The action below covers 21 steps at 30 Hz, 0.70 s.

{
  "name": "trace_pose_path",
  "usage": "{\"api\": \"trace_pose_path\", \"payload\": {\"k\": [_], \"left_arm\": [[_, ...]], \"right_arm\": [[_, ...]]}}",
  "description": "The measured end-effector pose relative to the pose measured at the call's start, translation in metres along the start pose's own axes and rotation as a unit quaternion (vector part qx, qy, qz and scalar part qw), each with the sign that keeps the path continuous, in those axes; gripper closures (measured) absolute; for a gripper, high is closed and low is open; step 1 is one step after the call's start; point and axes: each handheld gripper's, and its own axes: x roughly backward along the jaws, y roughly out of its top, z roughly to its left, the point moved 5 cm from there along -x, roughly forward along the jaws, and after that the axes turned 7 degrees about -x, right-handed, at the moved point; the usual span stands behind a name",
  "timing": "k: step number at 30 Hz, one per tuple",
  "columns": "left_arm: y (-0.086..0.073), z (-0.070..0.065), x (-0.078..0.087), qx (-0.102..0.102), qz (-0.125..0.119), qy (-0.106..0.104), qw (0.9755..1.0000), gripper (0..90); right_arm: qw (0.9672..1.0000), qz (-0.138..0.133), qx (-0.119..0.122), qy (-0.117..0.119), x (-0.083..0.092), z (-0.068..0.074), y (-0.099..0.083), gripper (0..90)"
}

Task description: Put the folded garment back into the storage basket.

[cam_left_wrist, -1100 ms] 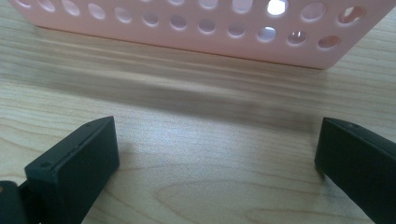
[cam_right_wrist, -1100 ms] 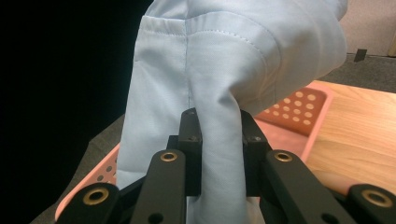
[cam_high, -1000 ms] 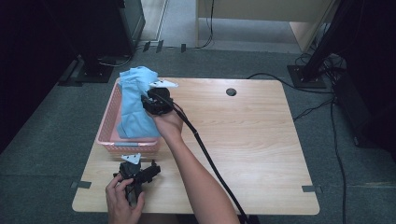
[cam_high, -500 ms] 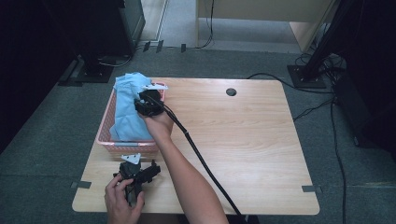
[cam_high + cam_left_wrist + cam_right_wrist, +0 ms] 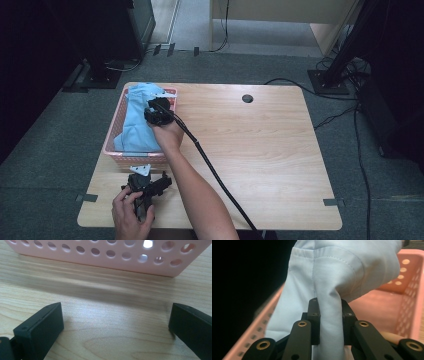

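Right gripper view: R claw pinching blue cloth over pink basket | L claw wide open, empty, on table

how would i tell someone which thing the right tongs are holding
Start at the wooden table and find the pink perforated basket at its far left. The light blue stitched garment heaped in it is the thing; the right tongs are shut on a fold of it. It is the one soft blue item there.
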Motion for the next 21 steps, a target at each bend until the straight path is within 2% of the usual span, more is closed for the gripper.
{"api": "trace_pose_path", "payload": {"k": [4,8,10,12,13,16,19,21], "left_arm": [[0.000,0.000,0.000,0.000,0.000,0.000,1.0000,0.0],[0.000,0.000,0.000,0.000,0.000,0.000,1.0000,0.0],[0.000,0.000,0.000,0.000,0.000,0.000,1.0000,0.0],[0.000,0.000,0.000,0.000,0.000,0.000,1.0000,0.0],[0.000,0.000,0.000,0.000,0.000,0.000,1.0000,0.0],[0.000,0.000,0.000,0.000,0.000,0.000,1.0000,0.0],[0.000,0.000,0.000,0.000,0.000,0.000,1.0000,0.0],[0.000,0.000,0.000,0.000,0.000,0.000,1.0000,0.0]], "right_arm": [[0.9986,0.028,0.032,-0.033,-0.008,-0.004,-0.007,76.6],[0.9961,0.058,0.041,-0.052,-0.015,-0.007,-0.012,75.5],[0.9945,0.070,0.054,-0.056,-0.018,-0.006,-0.012,72.2],[0.9925,0.077,0.071,-0.063,-0.019,-0.007,-0.013,63.7],[0.9922,0.082,0.070,-0.062,-0.020,-0.008,-0.014,57.4],[0.9925,0.096,0.053,-0.053,-0.018,-0.013,-0.013,48.5],[0.9936,0.096,0.044,-0.039,-0.013,-0.017,-0.011,40.1],[0.9950,0.084,0.046,-0.026,-0.007,-0.015,-0.008,32.3]]}}
